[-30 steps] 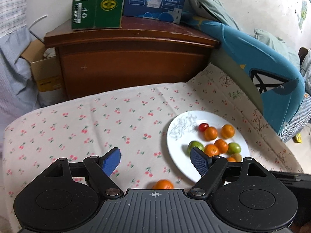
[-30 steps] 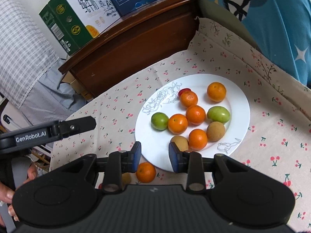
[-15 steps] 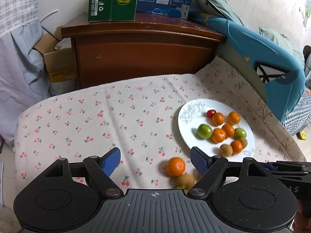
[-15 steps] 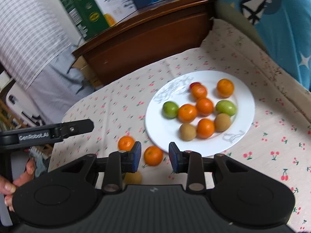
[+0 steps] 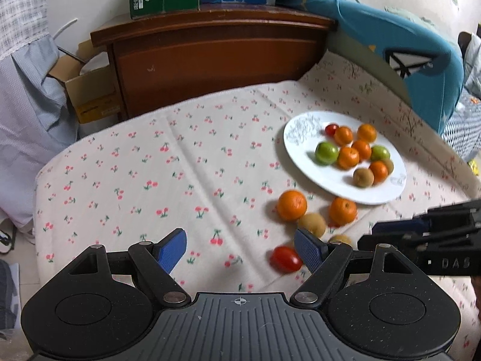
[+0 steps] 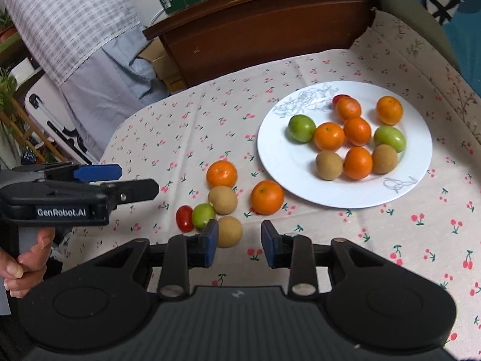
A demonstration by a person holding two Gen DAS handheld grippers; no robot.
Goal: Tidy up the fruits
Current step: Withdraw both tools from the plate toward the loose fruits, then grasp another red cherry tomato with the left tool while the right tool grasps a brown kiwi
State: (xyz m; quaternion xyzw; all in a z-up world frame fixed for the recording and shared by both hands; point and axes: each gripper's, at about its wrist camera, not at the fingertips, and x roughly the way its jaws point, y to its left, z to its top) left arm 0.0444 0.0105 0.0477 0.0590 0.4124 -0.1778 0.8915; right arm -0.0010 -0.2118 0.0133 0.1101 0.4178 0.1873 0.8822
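A white plate (image 6: 279,156) (image 5: 300,162) holds several oranges, green and brown fruits and one red tomato. Loose on the cherry-print cloth beside it lie two oranges (image 6: 221,174) (image 6: 267,197), two brown fruits (image 6: 222,200) (image 6: 229,231), a green fruit (image 6: 203,215) and a red tomato (image 6: 184,218) (image 5: 285,259). My right gripper (image 6: 239,231) hovers near this cluster, shut down to a narrow gap with nothing in it. The brown fruit sits just behind its left finger. My left gripper (image 5: 240,240) stands wide open and holds nothing, with the tomato near its right finger.
A dark wooden cabinet (image 5: 210,51) with cardboard boxes on top stands behind the table. A blue cushion (image 5: 405,51) leans at the right. Hanging clothes and an open carton (image 5: 87,90) are at the left. A hand (image 6: 21,258) holds the left gripper's handle.
Both grippers have drawn back from the plate toward the near side. The plate looks farther off, and the loose fruits on the cloth have come into view.
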